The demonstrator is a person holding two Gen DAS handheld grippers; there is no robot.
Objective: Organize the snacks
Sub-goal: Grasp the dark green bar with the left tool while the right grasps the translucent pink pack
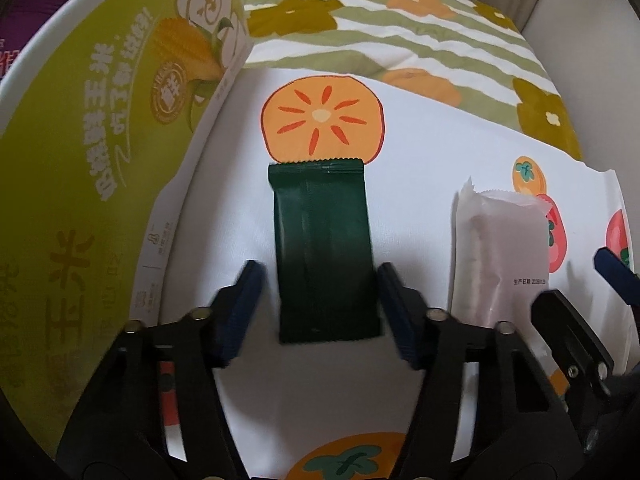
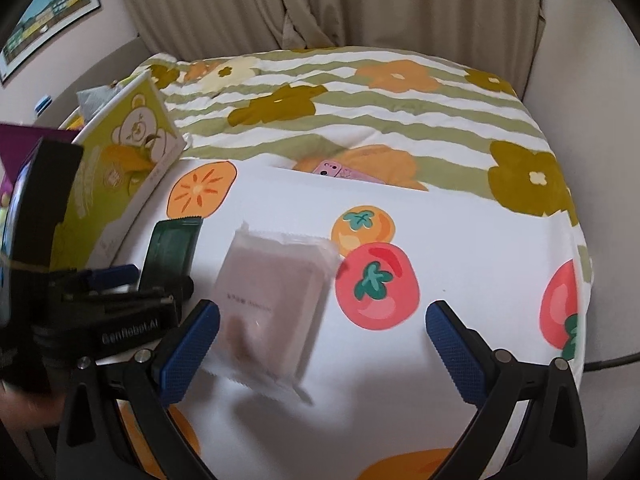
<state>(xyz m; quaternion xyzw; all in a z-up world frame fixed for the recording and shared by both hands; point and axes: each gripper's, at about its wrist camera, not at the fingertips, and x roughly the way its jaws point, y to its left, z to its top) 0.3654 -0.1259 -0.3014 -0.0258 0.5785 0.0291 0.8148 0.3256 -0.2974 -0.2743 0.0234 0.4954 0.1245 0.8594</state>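
While the left tongs [image 1: 320, 304] have narrowed around a dark green snack packet [image 1: 324, 252], whether the pads actually press its sides is unclear. The right tongs [image 2: 320, 352] stand wide open and empty, a pale pink packet [image 2: 272, 304] lying flat between them, nearer the left pad.

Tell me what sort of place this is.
Probably a bedroom at home: a flower-print quilt lies rumpled behind a fruit-print cloth, with curtains and a framed picture on the wall beyond.
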